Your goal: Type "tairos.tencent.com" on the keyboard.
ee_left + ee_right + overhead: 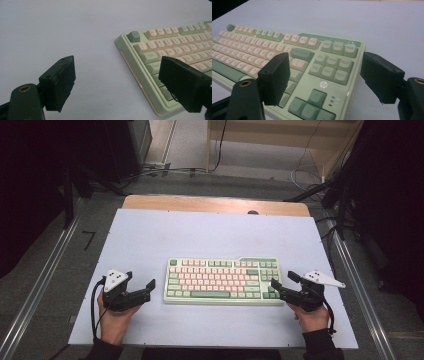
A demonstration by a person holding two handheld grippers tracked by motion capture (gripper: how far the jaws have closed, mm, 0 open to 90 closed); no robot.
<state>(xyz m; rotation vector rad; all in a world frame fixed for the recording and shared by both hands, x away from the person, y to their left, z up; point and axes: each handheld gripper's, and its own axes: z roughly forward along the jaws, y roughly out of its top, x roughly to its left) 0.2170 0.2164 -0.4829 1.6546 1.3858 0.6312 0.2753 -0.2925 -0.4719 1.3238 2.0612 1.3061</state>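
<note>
From the high view, a pale green keyboard with cream and green keycaps [223, 281] lies flat near the middle of the white tabletop sheet [150, 235], its long side facing the person, with the left gripper [141, 285] just off its left end and the right gripper [281, 285] at its right end; both grippers have their jaws spread apart and grasp nothing. That view also takes in the wooden table edge [215, 204] beyond the sheet and the grey floor with cables (none of which appears from the gripper cameras). The left gripper view adds the keyboard's [172, 60] upper-left corner close up, with a lone green key at the corner and 1 black jaw standing in front of the lower keys, the other over bare sheet. The right gripper view shows the keyboard's [294, 62] right end: a 3-by-3 cluster of green keys, arrow keys, a round logo, small indicator lights, and the case edge lying between the 2 jaws. Key legends are mostly blurred, the keyboard's far ends are cut off in both gripper views, and whether the right jaws touch the case cannot be told.
</note>
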